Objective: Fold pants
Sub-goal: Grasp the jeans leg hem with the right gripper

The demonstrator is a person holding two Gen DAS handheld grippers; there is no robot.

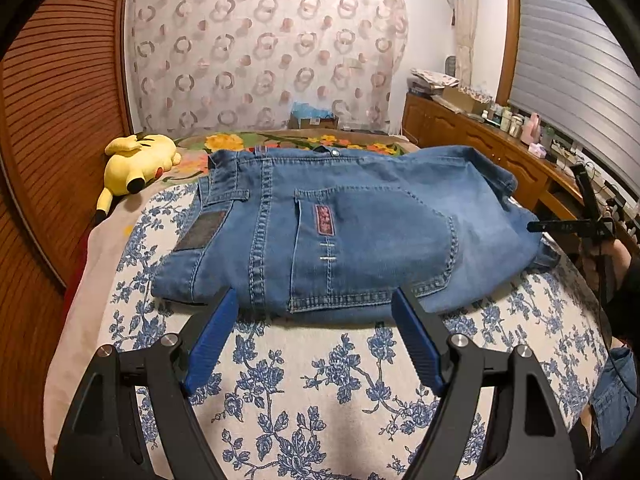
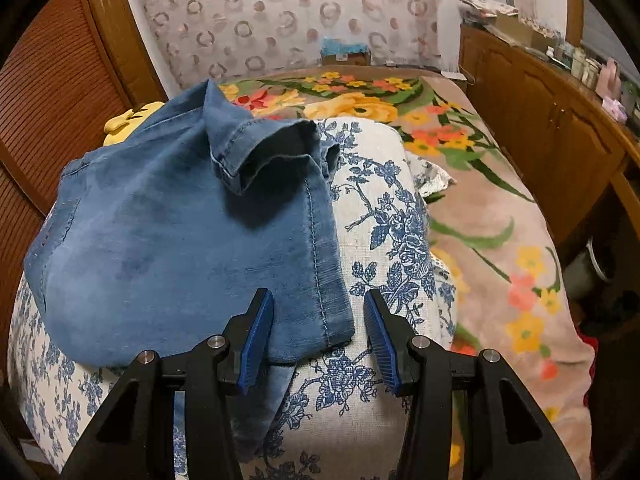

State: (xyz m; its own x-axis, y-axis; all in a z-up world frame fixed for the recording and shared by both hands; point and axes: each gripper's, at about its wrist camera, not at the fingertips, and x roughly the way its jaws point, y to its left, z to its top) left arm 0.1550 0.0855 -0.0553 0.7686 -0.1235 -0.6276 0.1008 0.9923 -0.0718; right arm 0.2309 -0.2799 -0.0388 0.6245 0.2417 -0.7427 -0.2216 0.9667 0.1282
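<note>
The left gripper (image 1: 314, 312) had its jaws apart at the near edge of the folded jeans (image 1: 340, 232), which lay mid-frame on the bed (image 1: 340, 392). The right gripper's (image 2: 318, 312) jaws also stood apart, straddling a hem corner; the yellow plush toy (image 2: 128, 120) was mostly hidden behind denim.

A patterned curtain (image 1: 264, 52) covers the far wall behind the bed (image 1: 320, 368); left of the bed stand slatted wooden doors (image 1: 60, 100), right a wooden cabinet (image 1: 472, 136) (cluttered top) under closed blinds (image 1: 576, 68).
</note>
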